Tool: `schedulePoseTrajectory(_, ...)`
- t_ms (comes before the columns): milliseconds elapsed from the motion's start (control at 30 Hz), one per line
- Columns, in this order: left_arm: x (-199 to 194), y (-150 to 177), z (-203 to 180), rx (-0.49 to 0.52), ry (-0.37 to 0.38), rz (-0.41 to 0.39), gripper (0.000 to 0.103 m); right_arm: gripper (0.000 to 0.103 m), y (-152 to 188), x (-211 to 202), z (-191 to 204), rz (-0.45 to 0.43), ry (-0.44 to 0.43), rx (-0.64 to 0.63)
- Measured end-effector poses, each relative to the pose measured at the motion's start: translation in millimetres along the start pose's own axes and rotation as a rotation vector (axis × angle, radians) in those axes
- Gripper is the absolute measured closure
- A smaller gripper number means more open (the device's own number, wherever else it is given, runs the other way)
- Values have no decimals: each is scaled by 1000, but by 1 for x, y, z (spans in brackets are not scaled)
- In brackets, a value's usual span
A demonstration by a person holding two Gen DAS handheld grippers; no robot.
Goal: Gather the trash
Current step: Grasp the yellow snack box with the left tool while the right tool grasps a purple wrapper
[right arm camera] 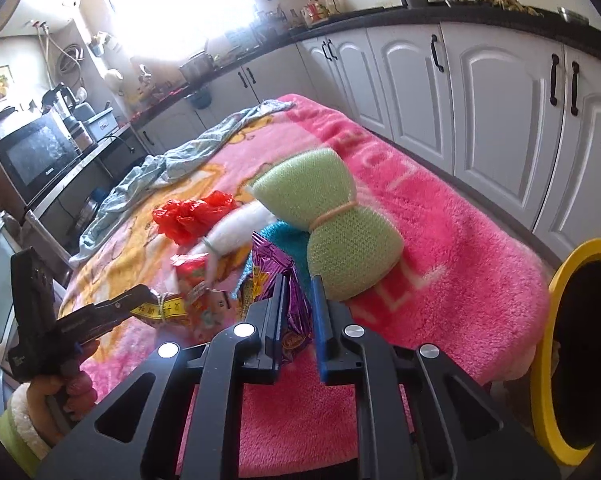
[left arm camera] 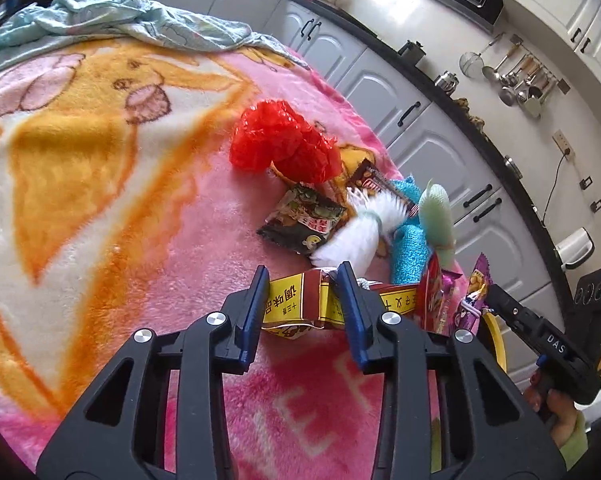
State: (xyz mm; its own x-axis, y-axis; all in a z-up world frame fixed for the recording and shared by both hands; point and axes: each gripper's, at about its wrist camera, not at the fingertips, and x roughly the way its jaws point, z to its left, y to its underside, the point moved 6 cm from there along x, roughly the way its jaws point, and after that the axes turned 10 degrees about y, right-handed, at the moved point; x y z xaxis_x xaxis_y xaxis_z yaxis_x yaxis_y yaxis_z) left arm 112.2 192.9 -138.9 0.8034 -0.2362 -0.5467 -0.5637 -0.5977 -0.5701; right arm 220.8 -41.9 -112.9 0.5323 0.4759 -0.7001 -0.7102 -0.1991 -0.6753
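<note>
My left gripper (left arm camera: 302, 276) is shut on a yellow-and-red seasoning packet (left arm camera: 296, 304), just above the pink blanket (left arm camera: 148, 240). My right gripper (right arm camera: 298, 284) is shut on a purple foil wrapper (right arm camera: 290, 312); it shows at the right of the left wrist view (left arm camera: 474, 292). The left gripper with its packet (right arm camera: 160, 310) shows at the left of the right wrist view. Other trash lies beyond: a crumpled red plastic bag (left arm camera: 280, 140), a dark snack packet (left arm camera: 302, 220), a brown wrapper (left arm camera: 370, 182) and a red packet (right arm camera: 198, 280).
A green mesh scrubber (right arm camera: 328, 220), a white fluffy brush (left arm camera: 352, 236) and a blue cloth (left arm camera: 410, 240) lie among the trash. A yellow-rimmed bin (right arm camera: 540, 340) stands off the blanket's right edge. A light blue garment (left arm camera: 112, 16) lies at the far side. White cabinets (right arm camera: 480, 112) line the wall.
</note>
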Motion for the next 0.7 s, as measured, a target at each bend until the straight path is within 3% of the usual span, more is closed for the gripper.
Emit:
schedulePoseTrajectory(367, -31, -17, -25, 34, 35, -70, 76, 91, -17, -28, 5, -79, 7, -47)
schedulePoseTrajectory(700, -17, -34, -80, 136, 77, -77, 77, 91, -32, -59, -14, -155, 47, -54)
